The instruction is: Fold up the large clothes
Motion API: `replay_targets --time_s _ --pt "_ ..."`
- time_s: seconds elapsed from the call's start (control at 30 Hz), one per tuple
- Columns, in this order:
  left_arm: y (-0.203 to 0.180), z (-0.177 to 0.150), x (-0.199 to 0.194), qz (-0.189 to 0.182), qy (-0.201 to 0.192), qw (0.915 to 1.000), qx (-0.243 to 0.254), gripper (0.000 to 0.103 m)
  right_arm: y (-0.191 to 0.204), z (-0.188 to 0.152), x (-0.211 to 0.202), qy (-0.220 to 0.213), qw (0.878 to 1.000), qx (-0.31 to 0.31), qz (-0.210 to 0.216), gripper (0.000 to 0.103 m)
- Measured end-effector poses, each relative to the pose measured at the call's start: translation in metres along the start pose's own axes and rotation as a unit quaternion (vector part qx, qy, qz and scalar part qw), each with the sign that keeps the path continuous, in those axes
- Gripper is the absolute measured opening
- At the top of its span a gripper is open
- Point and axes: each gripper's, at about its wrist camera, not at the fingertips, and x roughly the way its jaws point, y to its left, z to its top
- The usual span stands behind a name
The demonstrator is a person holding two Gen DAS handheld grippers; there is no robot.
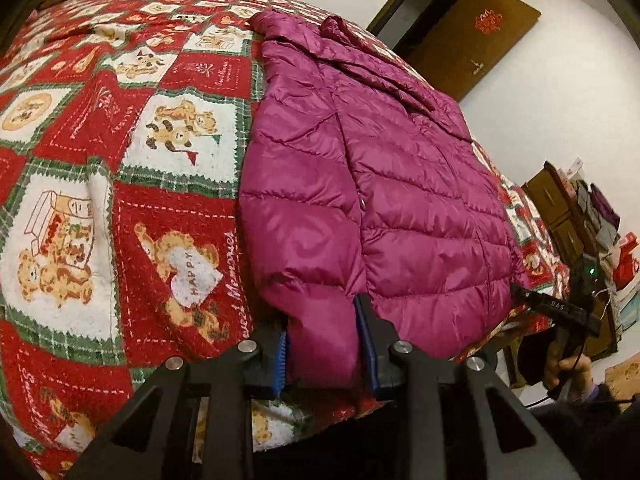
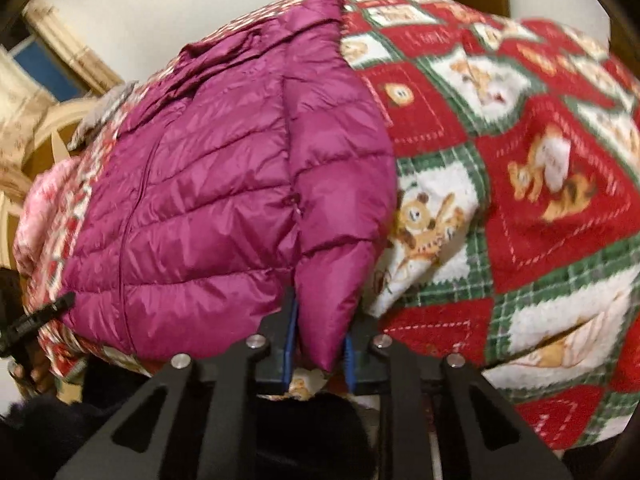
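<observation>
Left wrist: 1 magenta jacket (image 1: pixel 400 184) on bear quilt (image 1: pixel 132 184); 2 grippers, L (image 1: pixel 326 344) & R (image 2: pixel 320 344), each w/ fingers clamping 1 cuff

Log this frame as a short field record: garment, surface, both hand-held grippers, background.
garment: magenta quilted puffer jacket, lying flat, sleeves folded inward
surface: red, green and white teddy-bear quilt
left hand-held gripper: blue pads closed on the near end of one sleeve
right hand-held gripper: pads closed on the near end of the other sleeve
background: open wooden door, white wall
</observation>
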Motion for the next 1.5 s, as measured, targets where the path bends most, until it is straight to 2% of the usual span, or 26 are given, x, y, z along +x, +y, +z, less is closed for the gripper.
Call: replay_targets --time_s 0.03,0.1,0.13,0.2,0.27,0.4,0.83,1.27,1.5 --pt "0.0 -0.001 -0.001 -0.002 -0.006 1.0 0.0 0.03 -0.002 0.0 0.0 -0.001 1.0 0.008 0.006 0.025" --pt "0.001 -0.003 -0.003 0.005 -0.015 0.9999 0.006 0.018 -0.001 -0.001 -0.003 -0.004 1.0 0.006 0.003 0.022" --pt "0.002 -0.004 -0.003 0.006 -0.017 0.9998 0.007 0.016 0.001 -0.002 -0.006 -0.007 1.0 0.0 -0.004 0.021" --pt "0.003 -0.005 -0.007 -0.009 -0.022 0.9997 0.002 0.009 0.003 -0.005 -0.014 -0.013 1.0 -0.009 -0.002 0.017" --pt "0.0 -0.006 -0.015 -0.023 -0.037 0.999 0.01 0.007 0.009 -0.005 -0.021 -0.024 1.0 -0.019 0.001 0.015" --pt "-0.01 -0.005 -0.035 -0.027 -0.065 0.9968 0.037 0.007 0.019 -0.004 -0.04 -0.045 0.998 -0.027 0.022 0.015" --pt "-0.021 -0.002 -0.07 -0.069 -0.118 0.9888 0.061 0.007 0.035 -0.005 -0.08 -0.096 0.992 -0.035 0.07 0.014" --pt "-0.027 -0.015 -0.101 -0.094 -0.14 0.9827 0.076 0.007 0.035 -0.012 -0.121 -0.129 0.987 -0.047 0.08 0.014" --pt "-0.039 -0.027 -0.134 -0.106 -0.146 0.979 0.095 0.007 0.038 -0.017 -0.15 -0.148 0.983 -0.05 0.092 0.014"
